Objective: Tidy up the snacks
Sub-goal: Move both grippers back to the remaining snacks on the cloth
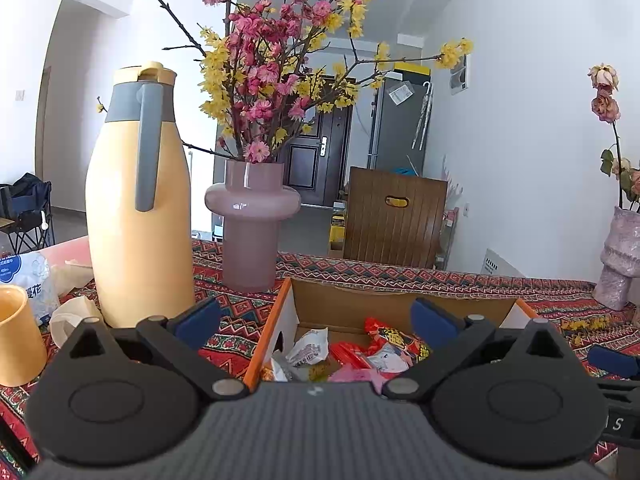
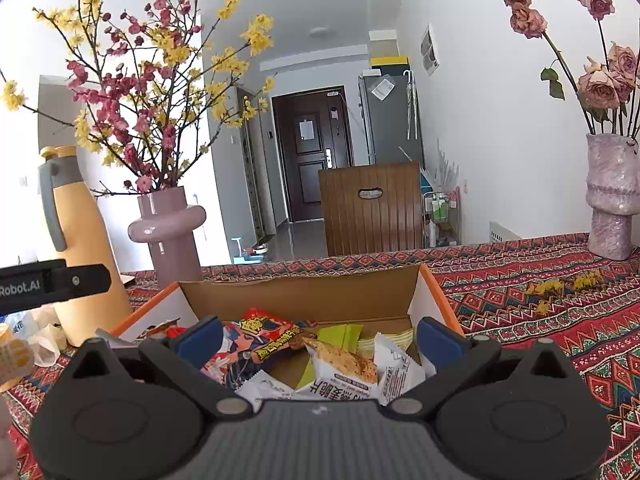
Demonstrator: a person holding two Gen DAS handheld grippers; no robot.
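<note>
Your left gripper (image 1: 316,320) and right gripper (image 2: 318,338) both stand spread wide, nothing between the pads. Cardboard box (image 2: 304,292) of snack packets (image 2: 344,364) lies directly ahead, below both. Yellow flask (image 1: 138,216), pink vase (image 1: 251,220) ahead-left; cup (image 1: 16,336) far left.

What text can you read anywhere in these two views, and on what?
"Robot.AI": on the left hand-held gripper, seen from the right wrist view.
"S": on the black part at the right edge of the left wrist view.
"花": on the blue-and-white bag; the rest is too blurred to read.
Snack packets in the box: Chinese print, too distorted to read.
Papers on the fridge: too small to read.
</note>
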